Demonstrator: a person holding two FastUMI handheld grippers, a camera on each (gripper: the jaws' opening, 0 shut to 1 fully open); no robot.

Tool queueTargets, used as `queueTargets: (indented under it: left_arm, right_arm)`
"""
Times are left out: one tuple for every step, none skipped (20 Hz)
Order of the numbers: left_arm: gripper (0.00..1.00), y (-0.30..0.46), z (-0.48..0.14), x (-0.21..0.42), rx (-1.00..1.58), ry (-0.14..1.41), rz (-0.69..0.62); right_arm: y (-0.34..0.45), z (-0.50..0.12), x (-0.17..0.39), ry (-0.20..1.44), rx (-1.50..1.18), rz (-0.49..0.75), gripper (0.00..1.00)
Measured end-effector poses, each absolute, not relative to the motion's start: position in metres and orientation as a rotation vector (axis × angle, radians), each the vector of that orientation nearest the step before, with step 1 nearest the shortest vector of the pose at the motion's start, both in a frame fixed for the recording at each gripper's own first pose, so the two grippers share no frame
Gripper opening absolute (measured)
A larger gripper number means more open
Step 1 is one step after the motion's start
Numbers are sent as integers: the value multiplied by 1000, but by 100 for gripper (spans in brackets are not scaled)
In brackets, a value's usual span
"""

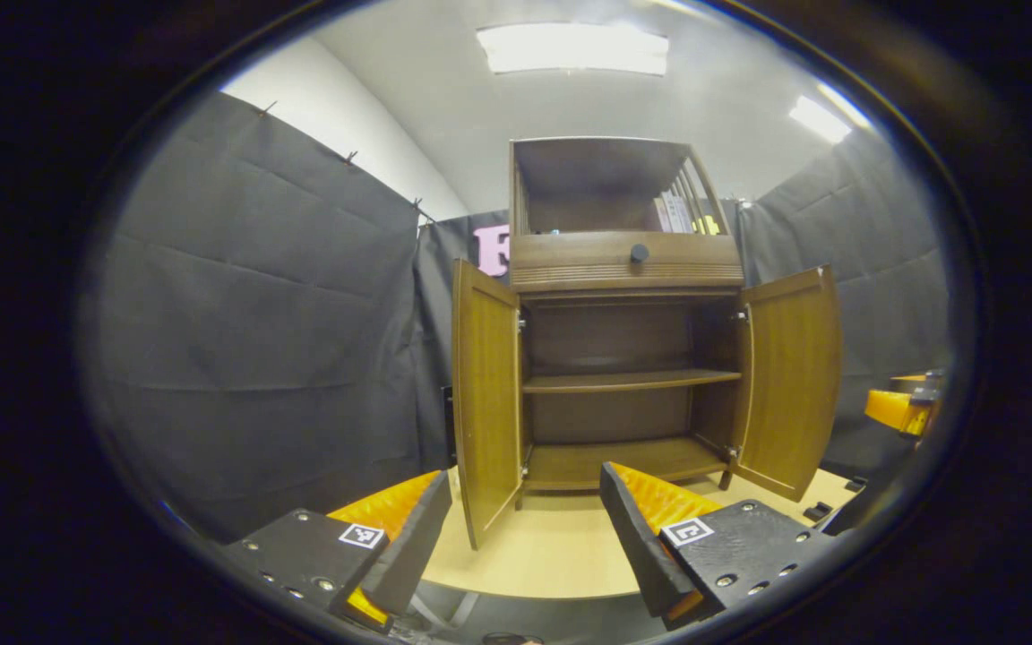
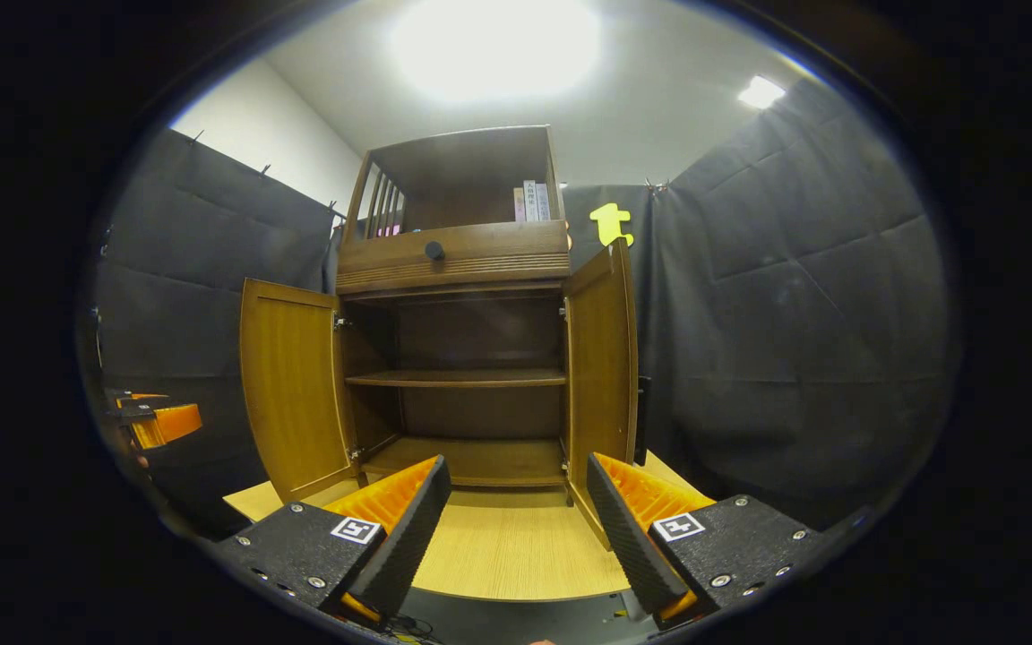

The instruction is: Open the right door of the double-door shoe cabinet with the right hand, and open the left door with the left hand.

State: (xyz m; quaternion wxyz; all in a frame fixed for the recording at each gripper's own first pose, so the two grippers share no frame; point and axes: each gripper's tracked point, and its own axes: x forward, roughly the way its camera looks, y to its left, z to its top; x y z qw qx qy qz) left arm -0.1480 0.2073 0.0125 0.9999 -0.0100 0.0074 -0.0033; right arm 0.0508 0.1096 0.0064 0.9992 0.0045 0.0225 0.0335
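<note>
Shoe cabinet [image 2: 462,358], both doors open.

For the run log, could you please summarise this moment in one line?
left door open | right door open | left gripper open, free | right gripper open, free

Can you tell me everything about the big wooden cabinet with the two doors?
The cabinet looks like brown wood and stands upright on a light wooden table. Both its doors are swung wide open: the left door and the right door hang on small metal hinges. Inside are a middle shelf and a bottom board, both bare. Above the doors is a drawer front with a dark round knob. On top sits an open shelf with slatted sides, holding a few books. Neither gripper touches it.
</note>
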Motion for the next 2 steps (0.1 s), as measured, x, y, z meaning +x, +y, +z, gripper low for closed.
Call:
queueTargets:
  left_arm:
    - [100, 208, 11, -147, -20, 16, -9]
    - [100, 207, 12, -146, -16, 16, -9]
  right_arm:
    - [109, 6, 52, 46, 10, 66, 94]
    - [108, 6, 54, 47, 11, 64, 94]
